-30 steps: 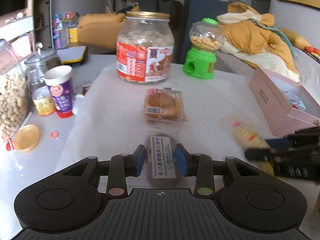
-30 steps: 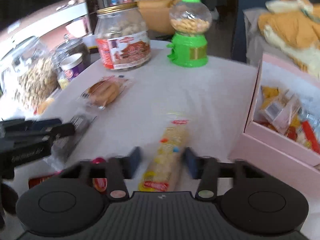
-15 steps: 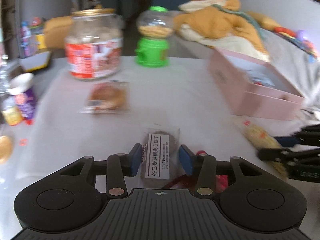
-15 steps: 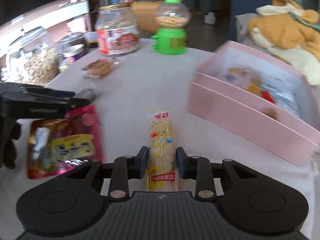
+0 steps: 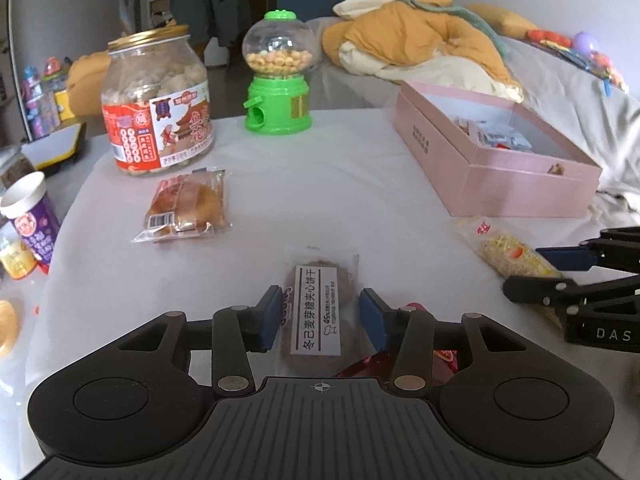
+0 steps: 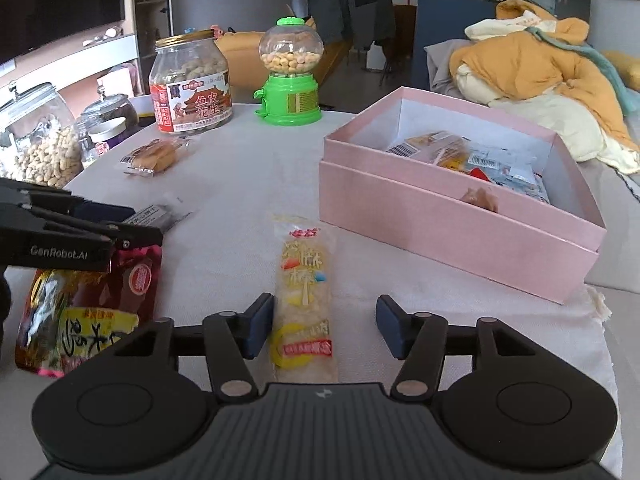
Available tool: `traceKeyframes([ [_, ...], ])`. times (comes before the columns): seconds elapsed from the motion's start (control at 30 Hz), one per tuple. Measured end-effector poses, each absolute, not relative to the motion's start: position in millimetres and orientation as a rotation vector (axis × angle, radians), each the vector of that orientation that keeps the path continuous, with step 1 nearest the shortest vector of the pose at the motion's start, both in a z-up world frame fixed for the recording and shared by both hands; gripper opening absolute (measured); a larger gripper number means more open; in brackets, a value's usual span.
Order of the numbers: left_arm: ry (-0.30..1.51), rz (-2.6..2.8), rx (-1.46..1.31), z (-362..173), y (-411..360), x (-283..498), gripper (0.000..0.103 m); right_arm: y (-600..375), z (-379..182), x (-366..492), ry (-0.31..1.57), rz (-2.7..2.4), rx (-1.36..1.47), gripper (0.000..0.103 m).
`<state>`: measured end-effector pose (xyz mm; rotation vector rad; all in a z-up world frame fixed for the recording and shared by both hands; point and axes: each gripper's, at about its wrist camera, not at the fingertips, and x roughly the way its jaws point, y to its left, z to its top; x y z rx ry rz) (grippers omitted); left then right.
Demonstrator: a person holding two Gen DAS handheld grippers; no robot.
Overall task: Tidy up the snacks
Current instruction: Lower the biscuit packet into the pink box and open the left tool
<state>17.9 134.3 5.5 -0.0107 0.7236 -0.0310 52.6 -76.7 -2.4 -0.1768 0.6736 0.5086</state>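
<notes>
My left gripper [image 5: 319, 318] is open, its pads on either side of a dark biscuit packet [image 5: 318, 312] with a white label that lies on the white cloth. My right gripper [image 6: 325, 328] is open around the near end of a long yellow rice-cracker packet [image 6: 305, 292], close to its left pad. An open pink box [image 6: 460, 204] holding several wrapped snacks stands to the right; it also shows in the left wrist view [image 5: 492, 160]. A wrapped bun [image 5: 186, 204] lies further back. A red snack bag [image 6: 88, 308] lies under the left gripper.
At the back stand a peanut jar [image 5: 158, 104] and a green candy dispenser [image 5: 279, 76]. Glass jars [image 6: 38, 140] and a purple cup [image 5: 30, 220] crowd the left edge. A bed with an orange blanket [image 6: 540, 64] lies behind the box.
The right gripper has opened wider around the rice-cracker packet and swung towards the box. The left gripper has opened wider around the biscuit packet and turned slightly left.
</notes>
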Motion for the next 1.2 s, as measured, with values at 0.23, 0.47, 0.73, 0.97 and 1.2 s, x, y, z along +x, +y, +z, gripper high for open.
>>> traceKeyframes([
  [0.23, 0.782, 0.004, -0.041, 14.2, 127.6, 29.8, 0.044, -63.6, 5.9, 42.8, 0.691, 0.540, -0.237, 0.028],
  [0.47, 0.779, -0.086, -0.047, 35.4, 96.5, 26.3, 0.043, -118.3, 9.5, 32.9, 0.760, 0.513, -0.156, 0.028],
  [0.73, 0.711, -0.210, -0.013, 78.7, 45.6, 30.3, 0.043, -159.7, 27.0, 24.0, 0.752, 0.482, -0.097, 0.028],
  [0.97, 0.582, -0.249, -0.069, 123.8, 15.4, 83.6, 0.043, -168.0, 45.0, 22.1, 0.697, 0.494, -0.067, 0.028],
  [1.2, 0.566, -0.290, -0.246, 106.1, 0.9, 164.1, 0.045, -168.2, 36.8, 27.8, 0.717, 0.474, -0.063, 0.028],
])
